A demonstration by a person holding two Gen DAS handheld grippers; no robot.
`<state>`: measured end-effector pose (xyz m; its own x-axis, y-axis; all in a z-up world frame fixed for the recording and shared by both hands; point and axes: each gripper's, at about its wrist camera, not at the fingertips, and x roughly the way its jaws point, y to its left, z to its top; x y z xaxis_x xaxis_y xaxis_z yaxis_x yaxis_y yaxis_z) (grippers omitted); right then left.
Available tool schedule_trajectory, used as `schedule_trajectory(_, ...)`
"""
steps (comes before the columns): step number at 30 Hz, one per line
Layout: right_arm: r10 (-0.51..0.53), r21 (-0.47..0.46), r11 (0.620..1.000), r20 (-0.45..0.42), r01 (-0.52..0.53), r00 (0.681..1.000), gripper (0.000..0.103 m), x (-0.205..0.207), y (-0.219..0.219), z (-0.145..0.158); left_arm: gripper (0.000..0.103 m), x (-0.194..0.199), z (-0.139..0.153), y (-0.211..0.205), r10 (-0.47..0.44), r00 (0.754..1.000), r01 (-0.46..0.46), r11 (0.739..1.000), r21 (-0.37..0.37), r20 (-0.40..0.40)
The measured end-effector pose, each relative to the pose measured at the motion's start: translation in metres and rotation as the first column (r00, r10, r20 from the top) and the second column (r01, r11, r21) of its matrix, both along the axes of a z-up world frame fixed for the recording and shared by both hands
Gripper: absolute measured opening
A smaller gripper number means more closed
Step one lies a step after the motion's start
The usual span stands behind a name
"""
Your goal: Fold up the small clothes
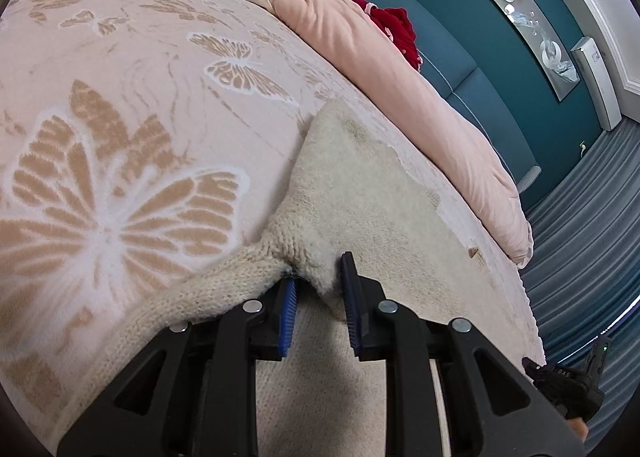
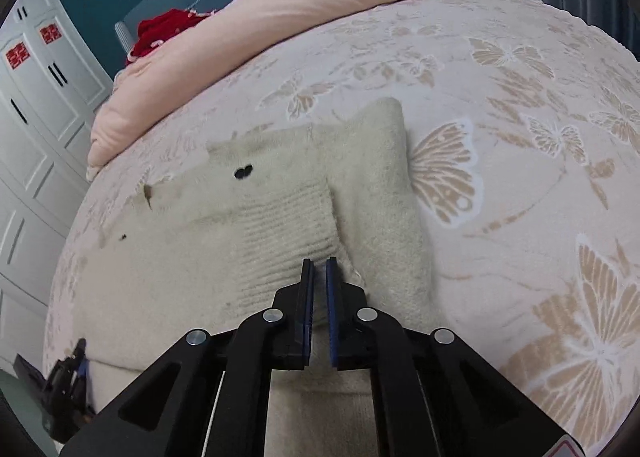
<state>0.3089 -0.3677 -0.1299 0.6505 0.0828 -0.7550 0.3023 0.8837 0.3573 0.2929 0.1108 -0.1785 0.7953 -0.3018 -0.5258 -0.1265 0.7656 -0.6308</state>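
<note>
A small cream knitted sweater (image 2: 280,209) lies on the bed with a sleeve folded over its body. It also shows in the left wrist view (image 1: 360,185). My left gripper (image 1: 318,277) stands open, its blue pads on either side of a bunched fold of the sweater's knit, with a sleeve trailing left under it. My right gripper (image 2: 319,269) hovers over the sweater's ribbed hem; its jaws are nearly together with a narrow gap and hold nothing. The left gripper shows at the lower left of the right wrist view (image 2: 68,385).
The bed has a pink bedspread with butterfly patterns (image 2: 520,137). A rolled pink duvet (image 2: 280,17) lies along the far side with a red garment (image 2: 168,29) behind it. A teal headboard (image 1: 460,57) and white wardrobe doors (image 2: 40,97) stand beyond.
</note>
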Motion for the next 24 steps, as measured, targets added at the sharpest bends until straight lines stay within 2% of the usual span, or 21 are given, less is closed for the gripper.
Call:
schedule_trajectory(1,0.002,-0.011,1.000,-0.021,-0.003,1.000,0.006,0.001,0.000,-0.004,0.020,0.000,-0.001,0.000,-0.001,1.000,0.001,1.000,-0.001,0.001)
schedule_trajectory(2,0.009,-0.027,1.000,-0.055,-0.010,0.998,0.001,0.003,0.001,-0.010,0.020,0.001,-0.001,0.000,-0.002,1.000,0.002,1.000,-0.003,0.002)
schedule_trajectory(3,0.007,-0.044,0.999,-0.053,-0.009,0.999,0.001,-0.001,0.002,-0.009,0.020,0.001,-0.001,0.000,-0.003,1.000,0.003,1.000,-0.003,0.001)
schedule_trajectory(5,-0.021,-0.053,0.998,-0.041,0.019,0.999,0.005,-0.018,0.003,0.006,0.020,0.001,0.000,0.001,-0.004,1.000,0.003,1.000,-0.005,-0.005)
schedule_trajectory(6,-0.037,-0.038,0.999,-0.022,0.036,0.999,0.015,-0.033,0.003,0.016,0.020,0.002,0.001,0.001,-0.005,1.000,0.005,1.000,-0.008,-0.010)
schedule_trajectory(7,-0.047,-0.011,0.999,0.002,0.047,0.999,0.017,-0.052,0.003,0.026,0.020,0.002,0.003,0.002,-0.008,1.000,0.008,1.000,-0.017,-0.018)
schedule_trajectory(8,-0.048,0.013,0.999,0.020,0.048,0.999,0.025,-0.073,0.003,0.035,0.020,0.002,0.006,0.004,-0.017,0.999,0.016,0.999,-0.029,-0.032)
schedule_trajectory(9,-0.050,0.022,0.999,0.026,0.050,0.998,0.043,-0.098,0.003,0.041,0.021,0.000,0.011,0.006,-0.034,0.997,0.032,0.999,-0.031,-0.063)
schedule_trajectory(10,-0.060,0.008,0.998,0.023,0.060,0.998,0.049,-0.125,0.004,0.045,0.023,-0.008,0.017,0.008,-0.061,0.994,0.059,0.998,-0.021,-0.096)
schedule_trajectory(11,-0.071,-0.020,0.997,0.017,0.072,0.997,0.052,-0.152,0.005,0.047,0.032,-0.023,0.024,0.011,-0.091,0.989,0.090,0.996,-0.014,-0.118)
schedule_trajectory(12,-0.074,-0.043,0.996,0.002,0.074,0.997,0.054,-0.182,0.007,0.048,0.047,-0.043,0.032,0.016,-0.127,0.984,0.125,0.992,-0.020,-0.123)
schedule_trajectory(13,-0.072,-0.048,0.996,-0.018,0.071,0.997,0.055,-0.208,0.007,0.045,0.056,-0.068,0.039,0.023,-0.161,0.980,0.157,0.987,-0.038,-0.114)
schedule_trajectory(15,-0.077,-0.045,0.996,-0.084,0.074,0.993,0.058,-0.259,0.009,0.036,0.094,-0.121,0.050,0.041,-0.179,0.975,0.174,0.984,-0.048,-0.134)
schedule_trajectory(17,-0.086,-0.025,0.996,-0.133,0.083,0.987,0.059,-0.301,0.011,0.024,0.095,-0.166,0.053,0.061,-0.189,0.966,0.181,0.982,-0.057,-0.178)
schedule_trajectory(20,-0.113,0.035,0.992,-0.178,0.122,0.977,0.060,-0.341,0.013,0.004,0.096,-0.213,0.046,0.083,-0.183,0.951,0.172,0.983,-0.065,-0.249)
schedule_trajectory(22,-0.136,0.082,0.985,-0.170,0.152,0.976,0.063,-0.355,0.016,-0.005,0.096,-0.235,0.044,0.090,-0.176,0.958,0.159,0.983,-0.093,-0.225)
schedule_trajectory(24,-0.144,0.091,0.983,-0.143,0.158,0.979,0.071,-0.358,0.023,-0.004,0.097,-0.243,0.043,0.083,-0.176,0.957,0.163,0.984,-0.075,-0.230)
